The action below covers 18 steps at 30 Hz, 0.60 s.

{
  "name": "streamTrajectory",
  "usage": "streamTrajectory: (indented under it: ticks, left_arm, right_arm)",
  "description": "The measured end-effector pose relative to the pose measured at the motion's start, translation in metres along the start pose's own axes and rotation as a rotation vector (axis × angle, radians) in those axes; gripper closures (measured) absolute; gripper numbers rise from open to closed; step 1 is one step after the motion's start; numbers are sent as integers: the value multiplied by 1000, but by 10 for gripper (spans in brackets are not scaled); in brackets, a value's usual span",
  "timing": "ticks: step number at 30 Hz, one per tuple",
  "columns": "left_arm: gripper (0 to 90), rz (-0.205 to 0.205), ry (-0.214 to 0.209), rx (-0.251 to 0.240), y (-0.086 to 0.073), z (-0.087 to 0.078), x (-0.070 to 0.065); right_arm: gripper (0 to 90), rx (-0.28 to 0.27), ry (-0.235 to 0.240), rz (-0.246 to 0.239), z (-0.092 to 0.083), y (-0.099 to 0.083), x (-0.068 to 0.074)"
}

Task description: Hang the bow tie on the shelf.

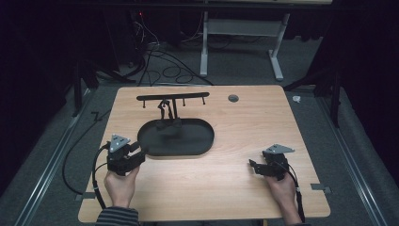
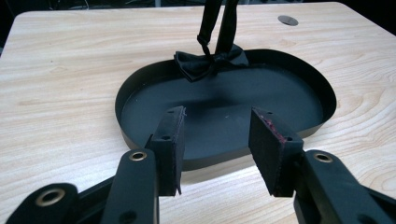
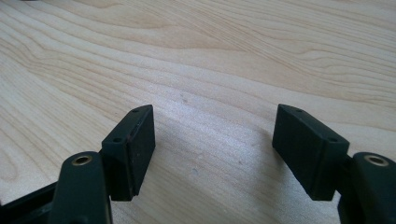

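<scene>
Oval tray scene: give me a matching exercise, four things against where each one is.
Things:
1. bow tie
2. left gripper
3. right gripper
4. rack

Places:
A. over bare wood near the table's right side, jaws open
B. behind the tray, toward the table's far edge
C. in the far part of the tray, its strap running up
D. at the tray's near left rim, jaws open

Pairs: 1-C, 2-D, 3-A, 4-B

dim room, table point(image 1: 226, 183) lit from above, soft shadows, slight blur.
</scene>
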<state>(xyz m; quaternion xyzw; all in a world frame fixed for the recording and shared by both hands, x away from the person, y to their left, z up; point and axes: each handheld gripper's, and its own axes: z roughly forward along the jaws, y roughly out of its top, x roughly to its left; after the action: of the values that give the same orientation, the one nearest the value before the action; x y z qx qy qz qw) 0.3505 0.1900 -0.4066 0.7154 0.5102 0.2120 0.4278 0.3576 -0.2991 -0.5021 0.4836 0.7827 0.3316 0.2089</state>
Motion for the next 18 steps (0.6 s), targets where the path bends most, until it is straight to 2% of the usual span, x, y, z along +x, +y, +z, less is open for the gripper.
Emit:
streamTrajectory:
  ticks: [18]
  left_arm:
    - [562, -21, 0, 22, -12, 4, 2]
  right_arm:
    - [314, 0, 0, 0, 0, 0, 0]
